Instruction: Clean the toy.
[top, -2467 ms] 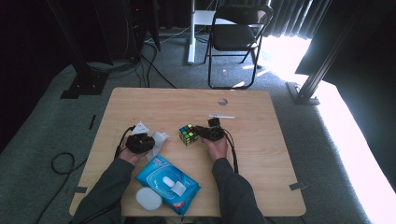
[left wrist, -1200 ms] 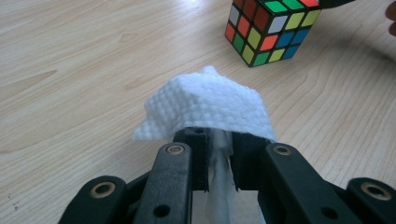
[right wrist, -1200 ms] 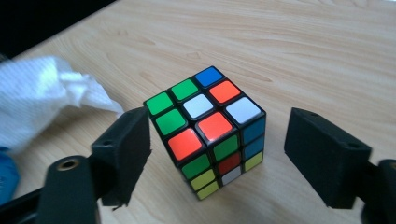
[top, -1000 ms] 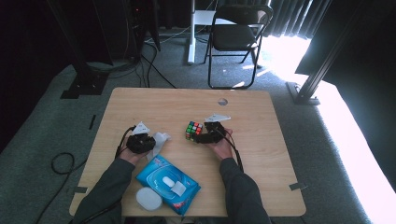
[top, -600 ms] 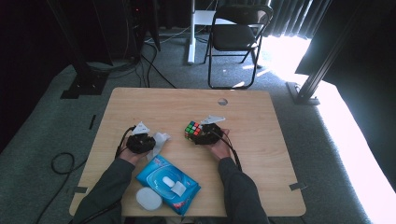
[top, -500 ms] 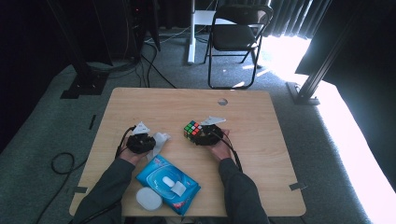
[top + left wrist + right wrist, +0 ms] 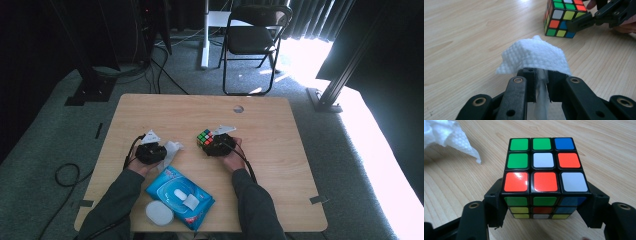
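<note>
A scrambled puzzle cube (image 7: 541, 167) stands on the wooden table (image 7: 280, 165). My right gripper (image 7: 541, 207) has just been closing, and its jaws now press on the cube's two lower sides. In the high view the cube (image 7: 204, 137) sits left of the right gripper (image 7: 212, 142). My left gripper (image 7: 540, 75) is shut on a folded white wipe (image 7: 534, 55), which bulges out over the jaw tips just above the tabletop. From the left gripper view the cube (image 7: 560, 17) and the right gripper (image 7: 584, 21) lie ahead to the right. The wipe (image 7: 449, 132) shows at the right gripper view's top left corner.
A blue wet-wipe pack (image 7: 179, 195) lies near the front edge between the forearms, with a white round lid (image 7: 159, 212) beside it. A small hole (image 7: 238, 108) is near the table's far edge. A folding chair (image 7: 252, 40) stands beyond the table.
My right gripper has slid left up to the cube and its jaws have closed onto the cube's sides. The left gripper and its wipe have stayed put.
</note>
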`<state>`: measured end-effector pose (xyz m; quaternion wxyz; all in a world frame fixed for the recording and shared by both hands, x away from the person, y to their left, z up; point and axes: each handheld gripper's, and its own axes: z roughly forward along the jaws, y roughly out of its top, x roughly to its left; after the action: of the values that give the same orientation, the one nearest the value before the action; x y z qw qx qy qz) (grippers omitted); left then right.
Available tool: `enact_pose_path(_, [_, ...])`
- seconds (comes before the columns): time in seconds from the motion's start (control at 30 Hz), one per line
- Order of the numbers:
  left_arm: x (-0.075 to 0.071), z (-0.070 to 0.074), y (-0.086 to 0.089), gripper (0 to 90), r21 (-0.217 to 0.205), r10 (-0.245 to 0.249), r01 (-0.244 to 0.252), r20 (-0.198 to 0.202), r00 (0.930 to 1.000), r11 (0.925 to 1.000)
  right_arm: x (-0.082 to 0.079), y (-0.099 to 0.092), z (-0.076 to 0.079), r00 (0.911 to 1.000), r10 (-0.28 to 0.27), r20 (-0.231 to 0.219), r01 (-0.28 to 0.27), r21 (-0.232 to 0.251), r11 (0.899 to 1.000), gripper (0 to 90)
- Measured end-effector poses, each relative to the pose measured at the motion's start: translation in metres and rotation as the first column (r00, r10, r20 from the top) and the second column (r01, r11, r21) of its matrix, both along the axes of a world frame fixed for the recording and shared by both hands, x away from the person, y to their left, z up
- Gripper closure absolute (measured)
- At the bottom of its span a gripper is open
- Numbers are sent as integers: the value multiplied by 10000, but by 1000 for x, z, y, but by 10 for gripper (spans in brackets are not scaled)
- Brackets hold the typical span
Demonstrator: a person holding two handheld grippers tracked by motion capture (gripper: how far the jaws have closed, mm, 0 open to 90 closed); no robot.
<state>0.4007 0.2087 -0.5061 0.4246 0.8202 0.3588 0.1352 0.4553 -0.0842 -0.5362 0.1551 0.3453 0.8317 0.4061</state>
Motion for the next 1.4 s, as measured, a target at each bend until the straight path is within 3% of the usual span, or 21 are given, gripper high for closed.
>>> enact_pose_path(0.23, [0,11,1,853,-239,295,-288,307,9991,9993,-3,-1,2,10000,20,-35,-20,126,9999,341])
enact_pose_path(0.6, [6,24,-11,855,-503,212,-188,470,9987,9986,-16,6,17,9982,455,397,-462,148,9988,341])
enact_pose_path(0.9, [10,39,-34,855,-312,-185,211,826,9964,9993,-22,17,20,9947,936,423,-937,5,9956,342])
enact_pose_path(1.4, [15,37,-53,856,92,-391,384,926,9949,9992,-29,35,29,9860,1576,538,-1571,-138,9875,342])
